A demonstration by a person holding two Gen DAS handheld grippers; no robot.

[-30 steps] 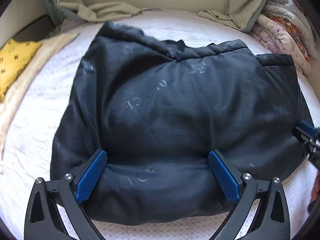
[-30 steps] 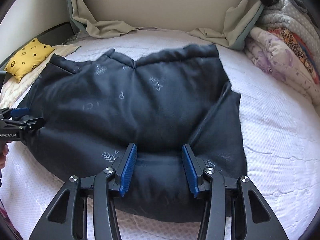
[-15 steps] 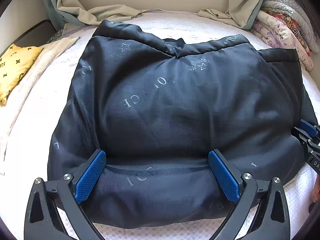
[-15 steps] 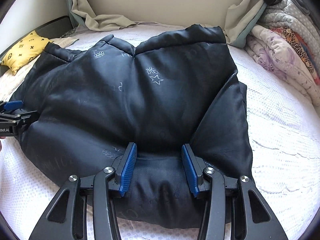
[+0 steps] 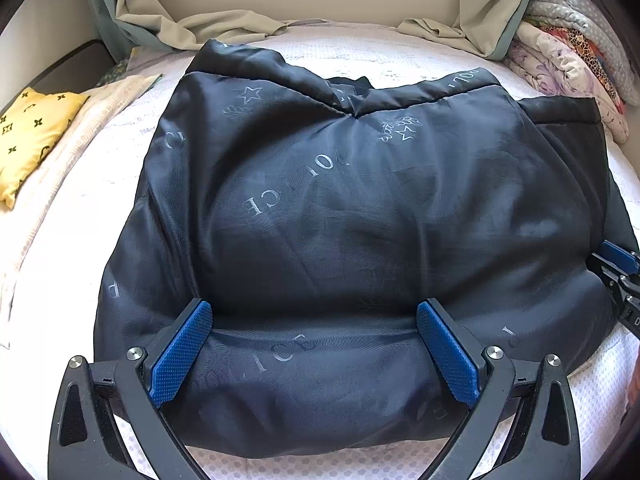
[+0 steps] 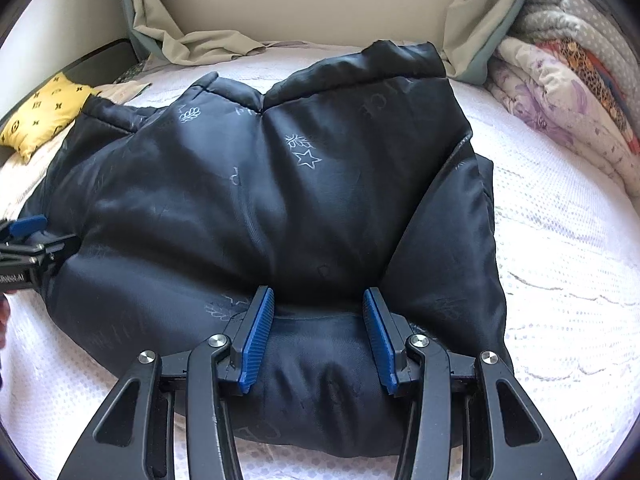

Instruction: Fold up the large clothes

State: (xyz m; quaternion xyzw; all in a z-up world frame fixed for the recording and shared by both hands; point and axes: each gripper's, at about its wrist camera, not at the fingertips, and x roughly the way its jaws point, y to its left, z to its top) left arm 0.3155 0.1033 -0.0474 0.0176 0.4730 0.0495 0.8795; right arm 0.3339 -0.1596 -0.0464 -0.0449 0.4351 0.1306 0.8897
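Observation:
A dark navy padded jacket (image 5: 340, 220) with pale printed letters and stars lies folded on the white mattress (image 5: 80, 248). It also fills the right wrist view (image 6: 260, 208). My left gripper (image 5: 314, 316) straddles the thick near fold of the jacket with its blue pads wide apart on either side. My right gripper (image 6: 318, 300) straddles the same near fold further right, its pads closer together with puffy fabric bulging between them. Each gripper shows at the edge of the other's view.
A yellow patterned cushion (image 5: 28, 140) lies at the left on a cream cloth. Beige sheets (image 5: 208, 28) are bunched at the headboard. A pile of floral quilts (image 6: 568, 92) stands at the right. Bare mattress (image 6: 560, 240) shows to the right of the jacket.
The jacket's far half has come closer and settled flatter on the mattress. Both grippers stay on the near fold with the same jaw widths.

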